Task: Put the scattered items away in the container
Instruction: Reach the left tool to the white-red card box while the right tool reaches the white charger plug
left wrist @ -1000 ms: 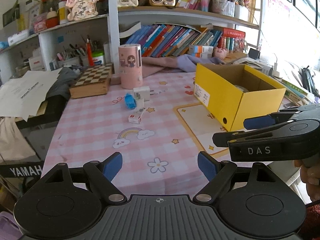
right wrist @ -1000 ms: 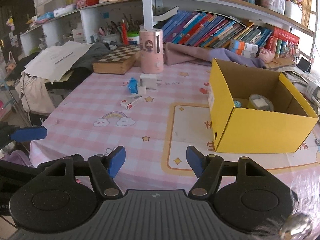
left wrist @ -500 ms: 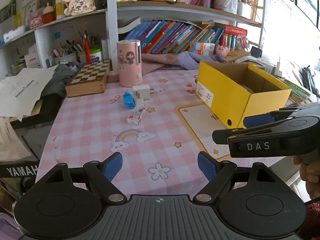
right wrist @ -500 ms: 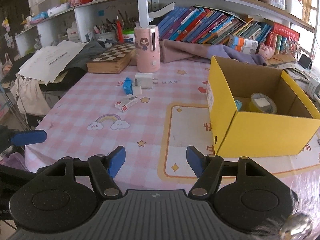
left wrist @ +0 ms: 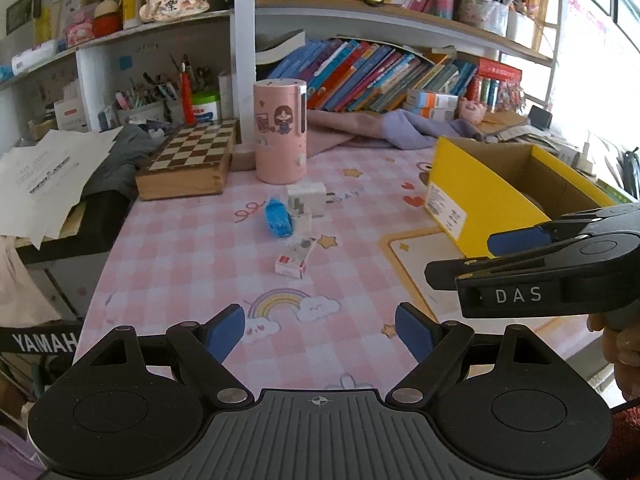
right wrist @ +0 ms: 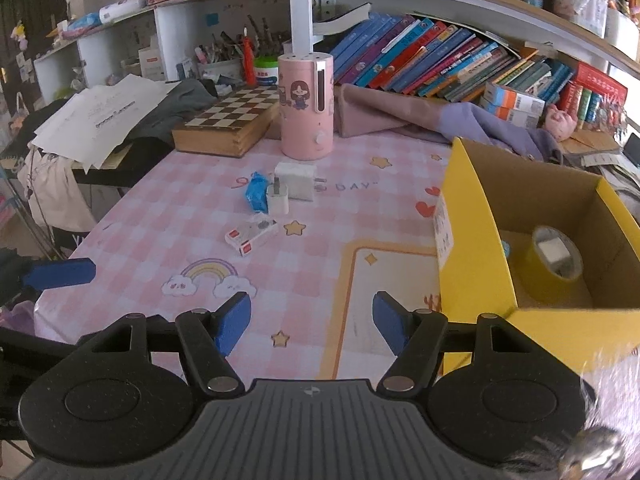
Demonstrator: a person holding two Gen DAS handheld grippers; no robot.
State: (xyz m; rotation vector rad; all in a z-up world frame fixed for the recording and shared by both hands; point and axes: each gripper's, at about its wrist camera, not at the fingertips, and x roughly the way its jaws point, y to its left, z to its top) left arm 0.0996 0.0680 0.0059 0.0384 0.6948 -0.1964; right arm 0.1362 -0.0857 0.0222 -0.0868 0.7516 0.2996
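On the pink checked tablecloth lie a blue packet (left wrist: 277, 219) (right wrist: 256, 195), a big white charger (left wrist: 307, 194) (right wrist: 295, 181), a small white plug (left wrist: 301, 220) (right wrist: 277, 200) and a little red-and-white box (left wrist: 293, 261) (right wrist: 251, 235). The yellow cardboard box (left wrist: 472, 196) (right wrist: 472, 248) stands at the right with a roll of yellow tape (right wrist: 556, 254) inside. My left gripper (left wrist: 320, 330) is open over the table's near edge, nothing between its blue pads. My right gripper (right wrist: 311, 319) is also open and holds nothing, just left of the box.
A pink cylinder (left wrist: 280, 142) (right wrist: 306, 106) and a wooden chess box (left wrist: 188, 160) (right wrist: 228, 122) stand behind the items. Purple cloth (right wrist: 420, 116) lies at the back. Shelves of books (right wrist: 440, 64) rise behind. Papers (left wrist: 48, 172) spill off the left.
Both grippers have moved forward toward the table, so the scattered items and the box look nearer. The jaws of both stayed as wide as before.
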